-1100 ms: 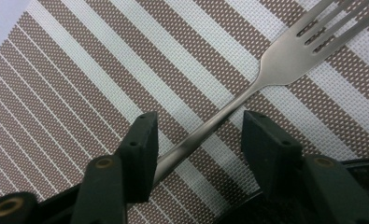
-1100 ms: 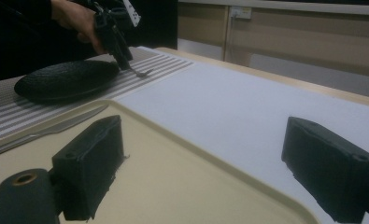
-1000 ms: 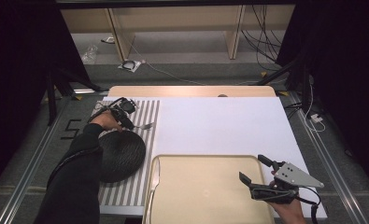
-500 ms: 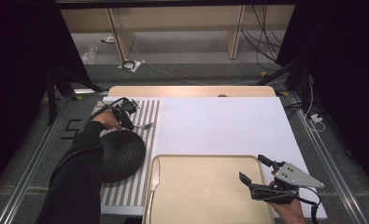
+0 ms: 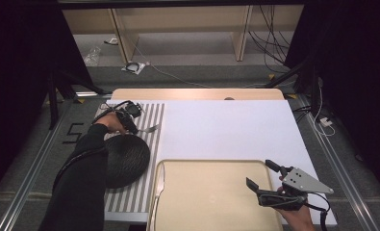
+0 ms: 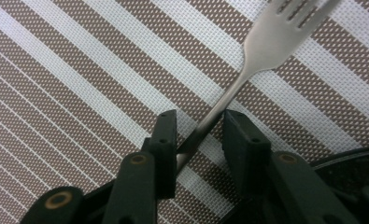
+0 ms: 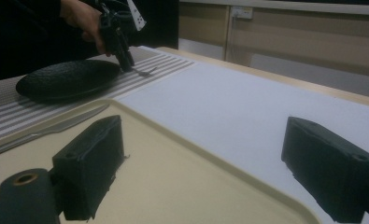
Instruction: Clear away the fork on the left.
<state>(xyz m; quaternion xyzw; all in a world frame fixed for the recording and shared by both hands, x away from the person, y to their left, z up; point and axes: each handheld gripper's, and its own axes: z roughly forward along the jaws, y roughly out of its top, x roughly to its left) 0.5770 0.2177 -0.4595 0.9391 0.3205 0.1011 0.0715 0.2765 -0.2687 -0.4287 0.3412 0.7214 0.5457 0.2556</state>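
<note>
Left gripper (image 6: 195, 135) unmoved since earlier, jaws clamping a smooth steel fork (image 6: 247, 70) over the woven striped placemat (image 6: 79, 93). Right gripper (image 5: 264, 175) gapes wide, empty, above the beige tray (image 5: 202, 192).

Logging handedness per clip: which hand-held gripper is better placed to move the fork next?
Left. The left hand-held gripper already brackets the fork handle; the right hand-held gripper hangs open over the tray.

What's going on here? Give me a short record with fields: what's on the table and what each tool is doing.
Left tool: jaws either side of a fork handle, over the striped placemat
Right tool: open, empty, above the beige tray
Plate: black, on the placemat
Knife: at the tray's left edge
Table cover: white
</note>
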